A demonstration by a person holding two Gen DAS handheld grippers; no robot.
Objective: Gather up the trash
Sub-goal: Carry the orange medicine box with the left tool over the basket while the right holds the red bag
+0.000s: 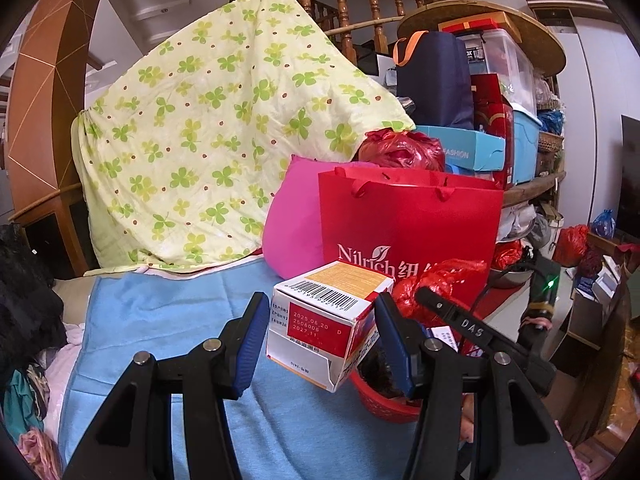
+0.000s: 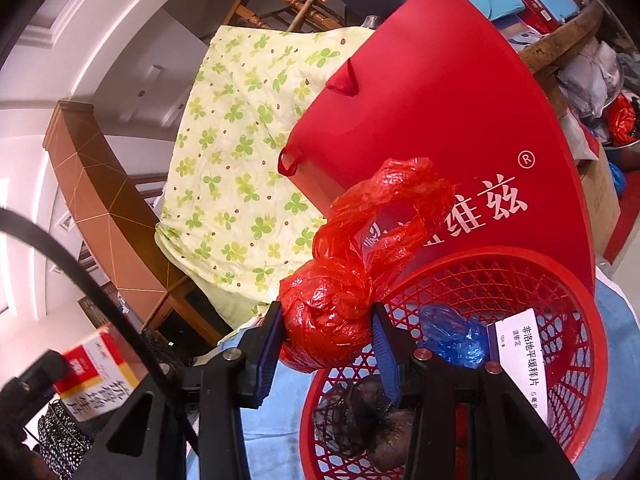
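Note:
My left gripper [image 1: 320, 328] is shut on a white, red and orange medicine box [image 1: 326, 322] and holds it above the blue cloth, just left of a red mesh basket [image 1: 380, 402]. My right gripper [image 2: 326, 332] is shut on a knotted red plastic bag [image 2: 330, 316] at the basket's [image 2: 576, 420] near-left rim. The basket holds a blue plastic scrap [image 2: 454, 336], a white and purple medicine box [image 2: 524, 356] and a dark fuzzy clump [image 2: 360, 416]. The left-held box also shows in the right wrist view [image 2: 96, 376], at the lower left.
A red paper gift bag [image 1: 412, 224] stands right behind the basket, with a pink cushion [image 1: 294, 224] beside it. A clover-print quilt [image 1: 208, 136] hangs behind. A blue cloth [image 1: 160, 320] covers the surface. Stacked boxes and bags [image 1: 492, 100] crowd the right side.

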